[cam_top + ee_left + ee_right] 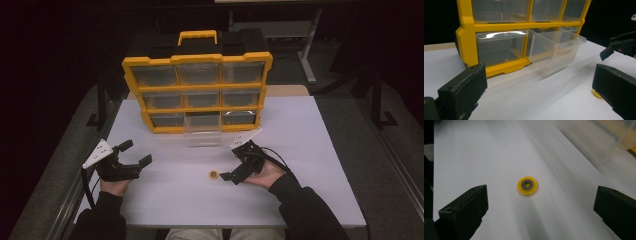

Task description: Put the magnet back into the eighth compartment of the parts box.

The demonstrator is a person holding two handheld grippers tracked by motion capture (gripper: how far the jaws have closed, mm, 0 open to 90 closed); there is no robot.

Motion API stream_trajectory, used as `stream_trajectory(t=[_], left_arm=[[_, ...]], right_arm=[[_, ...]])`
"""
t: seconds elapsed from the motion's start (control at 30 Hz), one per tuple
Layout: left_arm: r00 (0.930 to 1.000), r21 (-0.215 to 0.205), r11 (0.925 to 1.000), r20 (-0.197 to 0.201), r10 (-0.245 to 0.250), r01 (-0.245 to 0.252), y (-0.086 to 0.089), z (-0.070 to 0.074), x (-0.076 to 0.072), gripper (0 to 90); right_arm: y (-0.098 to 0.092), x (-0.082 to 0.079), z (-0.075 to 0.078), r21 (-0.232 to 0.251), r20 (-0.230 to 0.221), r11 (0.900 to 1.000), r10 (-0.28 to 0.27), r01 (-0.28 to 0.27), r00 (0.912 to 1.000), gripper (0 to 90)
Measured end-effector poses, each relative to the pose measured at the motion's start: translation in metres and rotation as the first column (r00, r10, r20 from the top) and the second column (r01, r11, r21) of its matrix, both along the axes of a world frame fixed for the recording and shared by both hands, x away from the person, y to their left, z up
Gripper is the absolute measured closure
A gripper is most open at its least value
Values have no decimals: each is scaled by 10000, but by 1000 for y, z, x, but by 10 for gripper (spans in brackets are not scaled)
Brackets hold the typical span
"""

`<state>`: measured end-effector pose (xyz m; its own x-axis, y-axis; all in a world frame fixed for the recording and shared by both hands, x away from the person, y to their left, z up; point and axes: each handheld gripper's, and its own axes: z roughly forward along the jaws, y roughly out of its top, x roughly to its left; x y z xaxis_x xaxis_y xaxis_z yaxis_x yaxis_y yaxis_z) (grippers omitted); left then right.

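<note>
A drawer cabinet is set at the far middle of the table, with three rows of three drawers. The middle drawer of the bottom row is drawn out toward the near edge. A small disc is laid flat on the table before that drawer, well apart from it. The left gripper is placed to the disc's left, the right gripper just beside it on the right.
</note>
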<state>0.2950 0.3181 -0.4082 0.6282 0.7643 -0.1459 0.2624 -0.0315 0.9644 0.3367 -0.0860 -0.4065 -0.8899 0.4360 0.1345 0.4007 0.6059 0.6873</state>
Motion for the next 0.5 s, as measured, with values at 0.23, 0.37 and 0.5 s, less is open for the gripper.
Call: stream_trajectory(t=[0.23,0.37,0.5], left_arm=[[10000,81,9999,24,-63,62,-1,0,0,0],[10000,70,10000,50,-51,51,-1,0,0,0],[9998,24,9999,113,-153,153,-1,0,-1,0]], right_arm=[[10,4,2,-112,1,9996,252,-252,9997,0],[15,6,3,-152,-7,9992,380,-380,9993,0],[25,9,1,-373,-90,9977,560,-563,9984,0]])
